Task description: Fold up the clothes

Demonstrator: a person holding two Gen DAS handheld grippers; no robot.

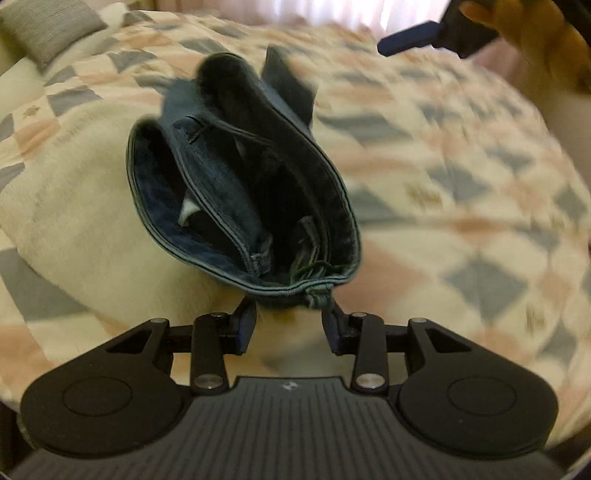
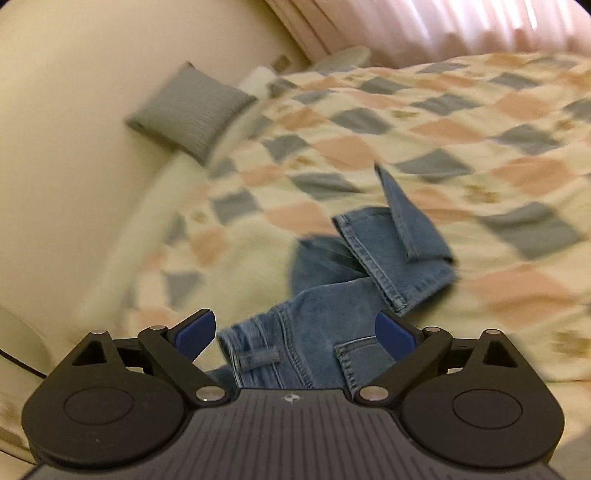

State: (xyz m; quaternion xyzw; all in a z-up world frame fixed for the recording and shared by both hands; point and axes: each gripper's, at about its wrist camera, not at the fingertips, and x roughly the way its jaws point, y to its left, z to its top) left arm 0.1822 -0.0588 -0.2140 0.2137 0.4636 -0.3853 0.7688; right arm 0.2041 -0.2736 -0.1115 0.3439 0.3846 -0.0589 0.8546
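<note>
Blue jeans (image 1: 236, 177) hang bunched in front of my left gripper (image 1: 291, 314), whose fingers pinch the waistband hem at its lower edge; the waist opening faces the camera. In the right wrist view the same jeans (image 2: 354, 280) lie crumpled on the quilt, a leg cuff folded over and sticking up. My right gripper (image 2: 293, 332) is open and empty, hovering just over the waistband and belt loop. The right gripper also shows at the top right of the left wrist view (image 1: 417, 40), held by a hand.
A patchwork quilt (image 2: 461, 122) in cream, pink and grey covers the bed. A cream blanket (image 1: 74, 206) lies under the jeans. A grey pillow (image 2: 192, 110) leans against the wall at the bed's head. Pink curtains (image 2: 443, 26) hang behind.
</note>
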